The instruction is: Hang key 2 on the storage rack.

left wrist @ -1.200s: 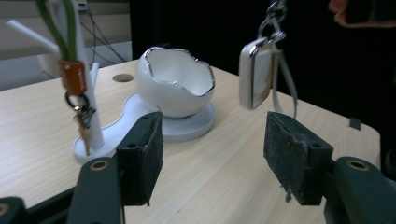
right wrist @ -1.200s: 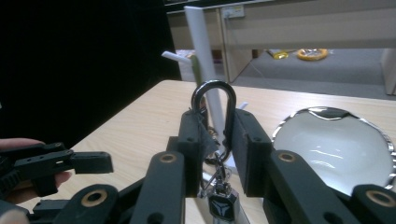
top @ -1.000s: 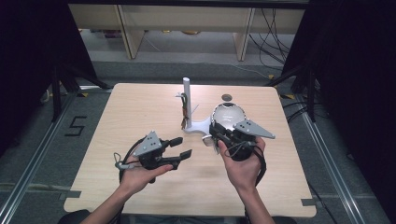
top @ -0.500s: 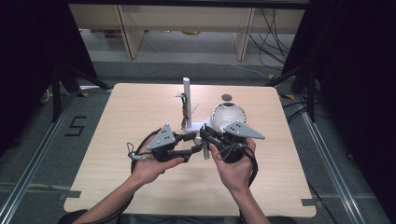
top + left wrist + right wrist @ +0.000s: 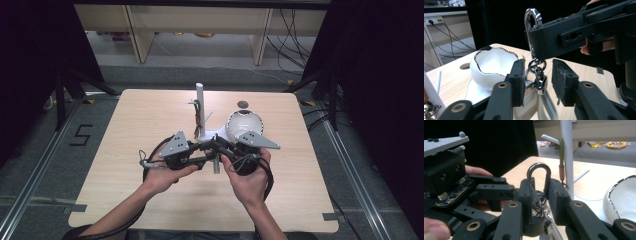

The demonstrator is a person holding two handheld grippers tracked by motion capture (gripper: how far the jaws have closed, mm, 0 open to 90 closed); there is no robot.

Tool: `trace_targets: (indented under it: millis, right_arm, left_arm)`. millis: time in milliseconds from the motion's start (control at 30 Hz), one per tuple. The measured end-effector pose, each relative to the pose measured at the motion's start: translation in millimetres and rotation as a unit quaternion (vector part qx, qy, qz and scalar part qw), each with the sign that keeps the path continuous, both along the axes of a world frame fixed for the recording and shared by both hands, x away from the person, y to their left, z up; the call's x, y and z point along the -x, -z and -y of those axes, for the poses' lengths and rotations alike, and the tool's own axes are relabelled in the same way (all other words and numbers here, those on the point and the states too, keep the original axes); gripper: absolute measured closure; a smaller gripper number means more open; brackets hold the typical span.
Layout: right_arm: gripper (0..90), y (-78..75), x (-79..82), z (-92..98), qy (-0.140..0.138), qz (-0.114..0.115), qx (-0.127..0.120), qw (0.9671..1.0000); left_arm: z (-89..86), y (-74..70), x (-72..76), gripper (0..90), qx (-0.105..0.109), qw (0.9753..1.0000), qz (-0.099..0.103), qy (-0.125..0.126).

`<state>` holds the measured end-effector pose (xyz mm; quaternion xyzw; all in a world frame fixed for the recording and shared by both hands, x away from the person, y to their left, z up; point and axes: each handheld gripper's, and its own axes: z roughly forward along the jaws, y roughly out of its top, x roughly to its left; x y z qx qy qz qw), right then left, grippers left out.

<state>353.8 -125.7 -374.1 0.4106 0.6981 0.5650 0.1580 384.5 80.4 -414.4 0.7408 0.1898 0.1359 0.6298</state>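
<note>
**A lab recording bay**

We see a lab: a lone wooden bench (image 5: 150, 200) on grey floor with metal rails (image 5: 30, 185), black curtains (image 5: 370, 75) on both sides, a taped "5" (image 5: 81, 135), loose cables (image 5: 292, 25), and shelving (image 5: 200, 20) behind.

Light wooden table (image 5: 125, 150). White bowl with a dark, uneven rim (image 5: 243, 122) right of centre, just beside a white upright stand (image 5: 200, 107) with pegs. Small dark round hole (image 5: 243, 104) in the tabletop beyond the bowl. Shelving (image 5: 200, 20) behind.
</note>
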Motion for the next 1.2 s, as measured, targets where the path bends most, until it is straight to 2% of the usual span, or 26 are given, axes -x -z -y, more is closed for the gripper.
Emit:
trace_targets:
  millis: [33,167,200,233,300,333,367,467,533,633,767,833,967,1033,1100,1133,1200]
  right_arm:
    - [73.9,0.6,-0.2,-0.3,-0.001,0.004,0.001,1.0000]
    - [73.6,0.4,0.1,-0.7,0.000,0.004,-0.001,1.0000]
    - [73.5,0.1,-0.4,0.2,0.001,0.012,0.006,0.9999]
    - [73.5,0.0,0.3,-0.7,0.000,0.005,0.000,1.0000]
    - [73.3,0.1,0.3,-1.1,0.000,0.004,-0.001,1.0000]
    - [73.2,0.3,-0.2,-0.3,0.001,0.013,0.005,0.9999]
    - [73.1,0.5,0.0,-1.6,0.000,0.006,-0.003,1.0000]
    - [72.4,0.5,0.2,-2.3,-0.003,0.002,-0.004,1.0000]
    - [71.5,0.9,-0.3,-2.8,-0.005,0.002,-0.001,1.0000]
    - [71.2,1.3,0.6,-4.6,-0.004,-0.006,-0.010,0.9999]
    - [70.6,2.9,-3.1,-3.8,-0.009,0.008,-0.003,0.9999]
    - [69.4,1.5,-1.3,-3.8,-0.009,-0.004,-0.017,0.9998]
    - [63.4,0.0,-3.6,-0.1,-0.010,0.002,-0.028,0.9996]
    - [62.0,-2.0,-3.5,3.3,-0.012,0.001,-0.033,0.9994]
    - [60.8,-4.4,-2.7,6.0,-0.011,0.009,-0.048,0.9988]
    - [60.6,-5.5,-2.6,7.9,-0.009,0.011,-0.043,0.9990]
    - [59.9,-7.8,-1.5,11.4,-0.003,0.016,-0.051,0.9985]
  left_arm:
    - [0.8,0.2,0.3,64.9,0.004,1.0000,0.001,0.000]
    - [1.2,-1.3,2.1,70.6,-0.002,0.9998,0.018,-0.007]
    - [1.3,-1.5,2.3,71.4,-0.003,0.9997,0.021,-0.009]
    - [1.3,-1.4,2.5,72.2,-0.002,0.9997,0.023,-0.010]
    - [2.1,-1.0,3.1,73.6,-0.002,0.9994,0.030,-0.013]
    - [2.5,-0.8,3.7,73.8,-0.003,0.9993,0.034,-0.015]
    - [3.1,-0.6,4.3,74.0,-0.004,0.9992,0.037,-0.017]
    - [3.7,-1.0,5.4,74.4,-0.011,0.9987,0.044,-0.022]
    - [3.5,-1.3,5.7,74.6,-0.011,0.9986,0.045,-0.025]
    - [3.1,-2.4,6.3,74.8,-0.016,0.9983,0.047,-0.030]
    - [2.7,-3.8,6.8,75.0,-0.019,0.9979,0.050,-0.035]
    - [2.2,-4.2,6.5,75.1,-0.019,0.9980,0.048,-0.036]
    - [1.0,-4.3,6.1,75.2,-0.015,0.9982,0.042,-0.040]
    - [0.3,-4.6,5.7,75.3,-0.012,0.9983,0.038,-0.042]
    - [-0.4,-4.9,5.3,75.3,-0.013,0.9983,0.037,-0.042]
    - [-0.8,-4.9,5.1,75.3,-0.012,0.9983,0.037,-0.043]
    - [-2.8,-5.2,4.7,75.4,-0.010,0.9984,0.035,-0.043]
